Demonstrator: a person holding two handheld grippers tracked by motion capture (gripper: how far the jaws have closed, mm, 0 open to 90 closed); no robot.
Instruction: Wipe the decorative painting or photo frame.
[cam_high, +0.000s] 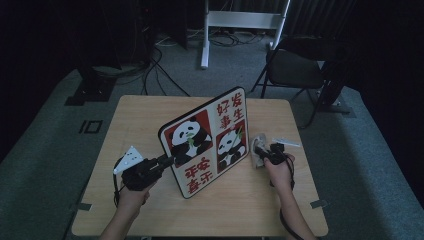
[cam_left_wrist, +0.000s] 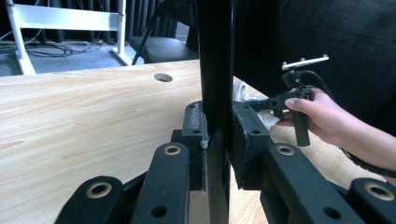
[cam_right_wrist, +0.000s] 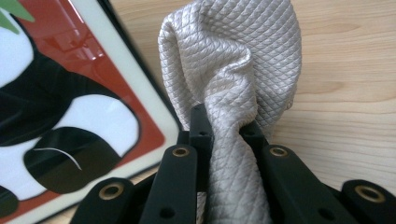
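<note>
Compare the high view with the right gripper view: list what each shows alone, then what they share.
High view alone: the left gripper clamped on the picture board's left edge, holding it upright, a folding chair, cables on the floor.

Right gripper view alone: the cloth's quilted diamond weave, bunched between the right gripper's jaws.

Both: the panda picture board, the grey cloth beside it, and the wooden table.

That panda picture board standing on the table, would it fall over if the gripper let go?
Probably. The panda board stands on its thin edge, tilted, with only the left gripper clamping its rim. It looks rigid and glossy, so it would likely tip flat rather than bend.
</note>
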